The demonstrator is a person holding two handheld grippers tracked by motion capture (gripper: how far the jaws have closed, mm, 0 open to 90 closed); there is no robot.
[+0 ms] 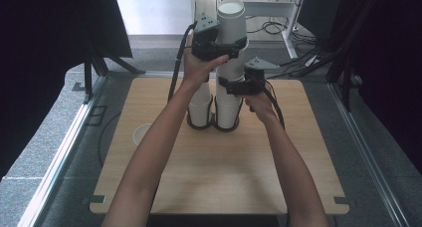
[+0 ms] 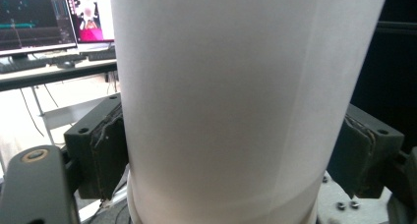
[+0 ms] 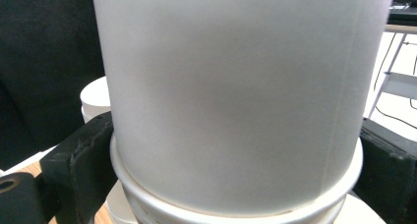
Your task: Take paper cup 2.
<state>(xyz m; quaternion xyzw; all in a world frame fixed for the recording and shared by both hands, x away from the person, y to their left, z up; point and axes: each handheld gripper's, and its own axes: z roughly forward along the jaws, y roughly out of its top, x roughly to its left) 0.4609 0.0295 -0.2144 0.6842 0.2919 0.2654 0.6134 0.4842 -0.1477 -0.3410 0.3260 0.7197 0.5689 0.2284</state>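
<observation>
At the far end of the wooden bench (image 1: 224,177) stand two stacks of white paper cups, side by side and touching. The right stack (image 1: 228,105) is tall, and the left stack (image 1: 201,107) is shorter. Each stack sits in a dark ring at its foot. The left gripper (image 1: 225,50) is high up and holds the top cup (image 1: 232,23) by its sides. That cup sits well above the rest, with its open mouth facing up, and its bottom is still tucked into the cup below. In the left gripper view, the white cup wall (image 2: 236,101) sits tight between the two black pads (image 2: 105,155). The right gripper (image 1: 238,86) is lower down and holds the tall stack near its upper part. In the right gripper view, the pads (image 3: 83,165) press on a rolled cup rim (image 3: 236,204), with another cup rising out of it. One more white cup (image 1: 141,134) stands alone on the bench, near the left edge
</observation>
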